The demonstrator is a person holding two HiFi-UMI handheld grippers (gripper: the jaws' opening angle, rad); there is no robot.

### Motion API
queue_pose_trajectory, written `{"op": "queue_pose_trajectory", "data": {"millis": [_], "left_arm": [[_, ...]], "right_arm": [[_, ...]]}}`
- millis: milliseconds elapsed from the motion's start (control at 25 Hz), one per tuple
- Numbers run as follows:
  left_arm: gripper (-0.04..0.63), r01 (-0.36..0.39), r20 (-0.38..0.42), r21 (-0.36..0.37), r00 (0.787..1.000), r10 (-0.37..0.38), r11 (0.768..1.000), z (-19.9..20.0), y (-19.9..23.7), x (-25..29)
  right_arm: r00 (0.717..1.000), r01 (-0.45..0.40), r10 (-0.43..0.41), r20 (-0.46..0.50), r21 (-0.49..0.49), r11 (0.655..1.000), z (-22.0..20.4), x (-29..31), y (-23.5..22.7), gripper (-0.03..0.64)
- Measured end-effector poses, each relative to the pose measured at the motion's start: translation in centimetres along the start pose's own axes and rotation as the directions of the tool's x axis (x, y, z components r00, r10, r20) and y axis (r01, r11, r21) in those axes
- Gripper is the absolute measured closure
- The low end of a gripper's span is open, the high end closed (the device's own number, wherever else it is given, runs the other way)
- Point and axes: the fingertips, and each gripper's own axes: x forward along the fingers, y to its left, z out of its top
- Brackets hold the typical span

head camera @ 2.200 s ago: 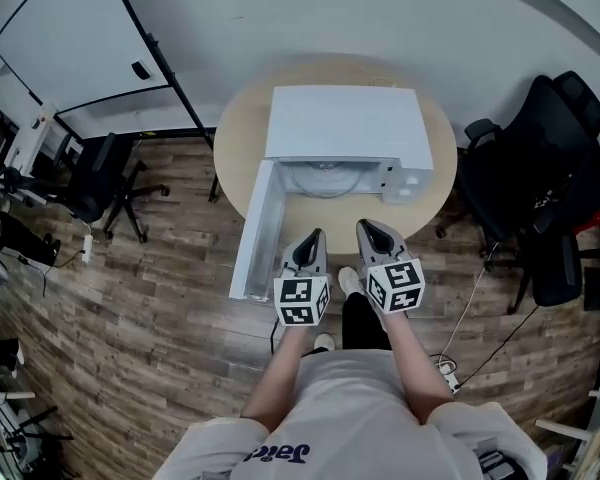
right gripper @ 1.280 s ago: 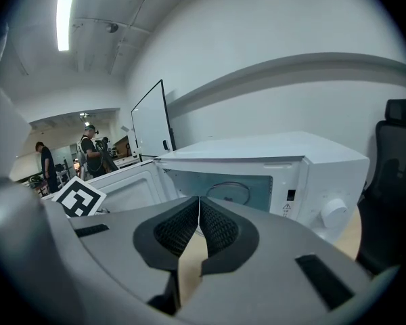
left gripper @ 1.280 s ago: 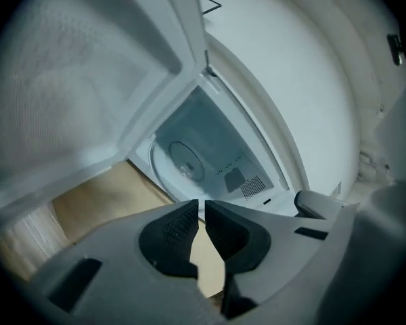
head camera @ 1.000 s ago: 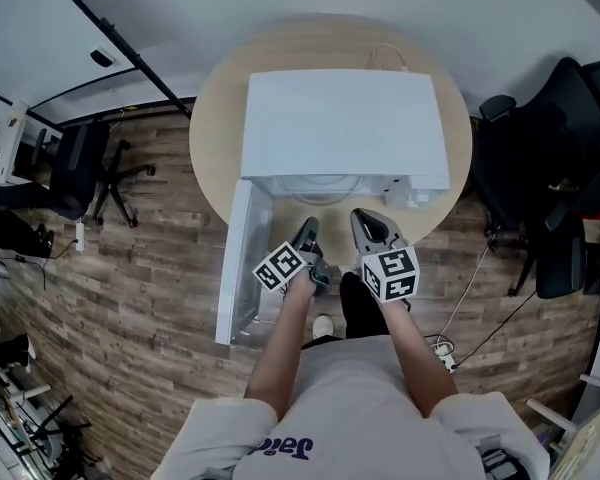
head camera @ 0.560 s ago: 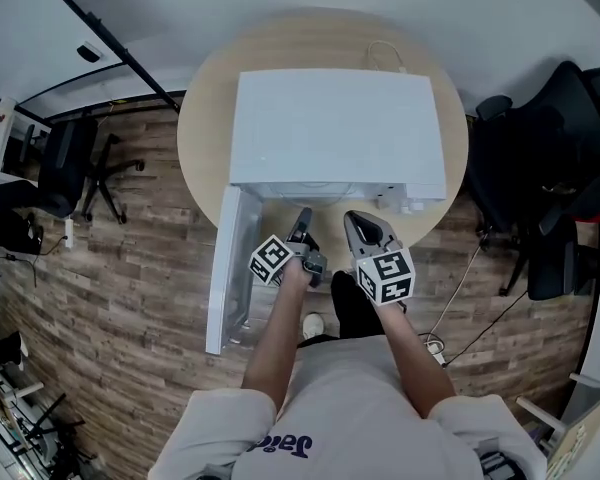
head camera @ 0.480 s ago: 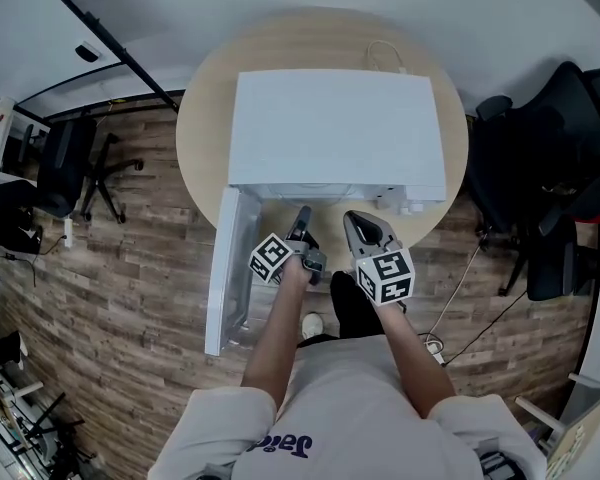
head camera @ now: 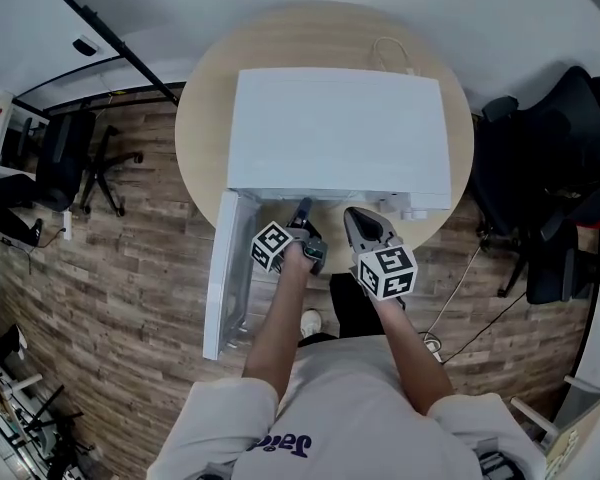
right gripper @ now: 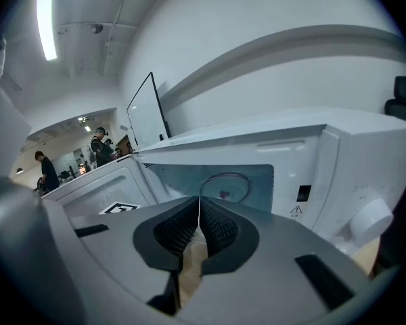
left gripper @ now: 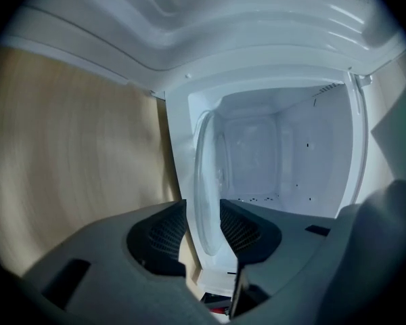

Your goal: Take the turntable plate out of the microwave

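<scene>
Sideways on its roll, the left gripper (left gripper: 206, 225) reaches into the microwave (head camera: 335, 133). Its jaws have just been opening and stand apart, astride the near rim of the turntable plate (left gripper: 206, 181), one pad facing each side. From this gripper the plate shows edge-on, a narrow ellipse whose long axis runs straight ahead into the cavity. The right gripper (right gripper: 199, 215) is closed on nothing, just outside the opening; the plate lies ahead of it.
</scene>
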Motion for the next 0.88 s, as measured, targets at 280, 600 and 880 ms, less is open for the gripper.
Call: {"op": "queue_pose_trajectory", "data": {"millis": [280, 600, 880], "left_arm": [[0.531, 0.003, -0.022, -0.033, 1.0, -0.003, 0.999, -0.1, 0.1, 0.1], [0.532, -0.006, -0.03, -0.045, 1.0, 0.004, 0.999, -0.3, 0.5, -1.0], [0.54, 0.018, -0.034, -0.068, 0.999, -0.02, 0.998, -1.2, 0.3, -1.9]], "right_arm": [[0.998, -0.015, 0.024, -0.057, 0.154, 0.988, -3.4, 1.2, -0.7, 0.598], [0.987, -0.11, 0.158, -0.036, 0.569, 0.815, -10.1, 1.6, -1.1, 0.598], [0.98, -0.187, 0.166, 0.105, 0.758, 0.625, -12.3, 1.9, -1.5, 0.597]]}}
